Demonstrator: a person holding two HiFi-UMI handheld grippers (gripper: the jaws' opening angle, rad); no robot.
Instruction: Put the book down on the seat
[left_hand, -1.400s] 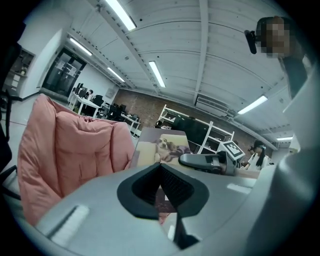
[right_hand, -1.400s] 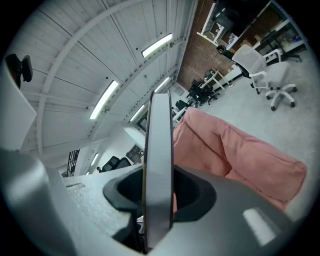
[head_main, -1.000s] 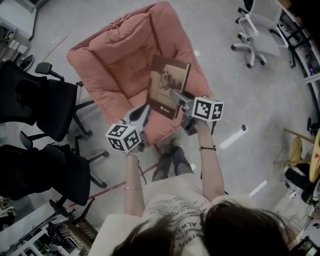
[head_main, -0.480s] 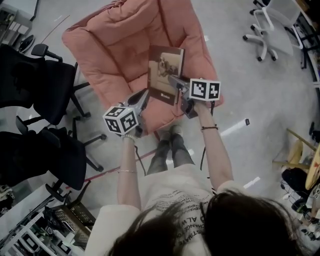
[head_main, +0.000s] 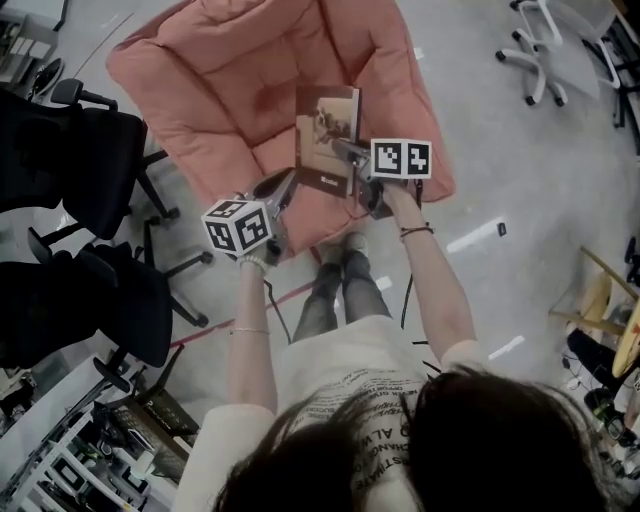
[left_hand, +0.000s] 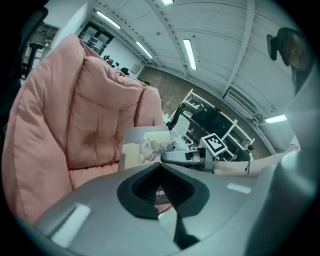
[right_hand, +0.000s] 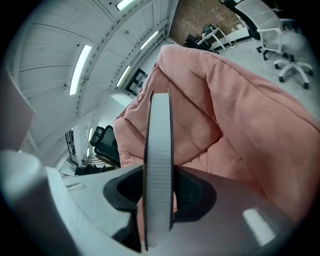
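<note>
Pink padding covers the seat (head_main: 230, 90), and the book (head_main: 327, 125) sits over its middle with the cover facing up. You hold the book near its lower right corner in the right gripper (head_main: 350, 157). The fingers are clamped on it, and in the right gripper view the page edge stands upright between them. Whether the book touches the cushion can't be told. Your left gripper (head_main: 279, 187) hovers near the book's lower left corner, apart from it, its fingers drawn close together on nothing. Black office chairs (head_main: 90, 170) stand at your left.
</note>
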